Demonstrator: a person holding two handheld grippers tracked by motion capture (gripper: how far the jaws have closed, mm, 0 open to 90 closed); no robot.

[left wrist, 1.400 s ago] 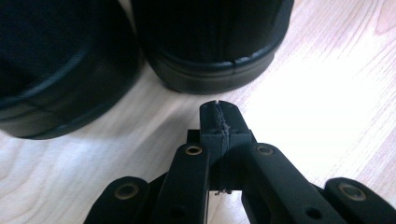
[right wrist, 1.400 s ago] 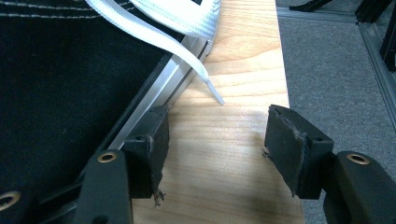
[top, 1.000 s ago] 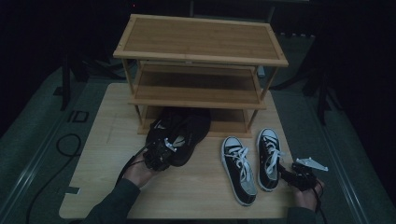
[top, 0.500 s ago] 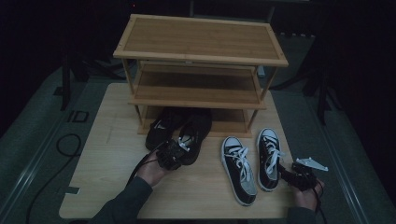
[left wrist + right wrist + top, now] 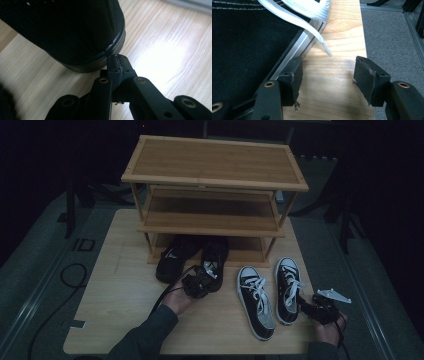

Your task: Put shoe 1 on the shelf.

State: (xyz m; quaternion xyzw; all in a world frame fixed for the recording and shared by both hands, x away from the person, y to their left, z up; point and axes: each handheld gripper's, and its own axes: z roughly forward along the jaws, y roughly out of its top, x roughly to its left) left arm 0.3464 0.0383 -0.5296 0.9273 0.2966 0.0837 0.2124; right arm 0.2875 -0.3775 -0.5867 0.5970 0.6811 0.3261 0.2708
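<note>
High view: black shoes [image 5: 192, 257] are half tucked under a wooden rack [image 5: 215, 185]; left gripper [image 5: 196, 285] jaws are pressed together, right gripper [image 5: 320, 309] jaws are spread beside white-laced sneakers [image 5: 267, 292].

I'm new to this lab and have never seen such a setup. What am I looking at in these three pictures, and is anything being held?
No robot here: a person works at a wooden table with a hand-held tool in each hand, each ending in two black jaws. The high view looks down from above. The other two come from cameras riding on the tools, looking along their jaws.

On the table stand a three-tier wooden rack, a black pair of shoes at its lowest shelf, and a pair of black-and-white sneakers to the right.

The left gripper has its jaws shut with nothing between them, their tips at the heel of a black shoe. The right gripper is open beside a sneaker, holding nothing.
</note>
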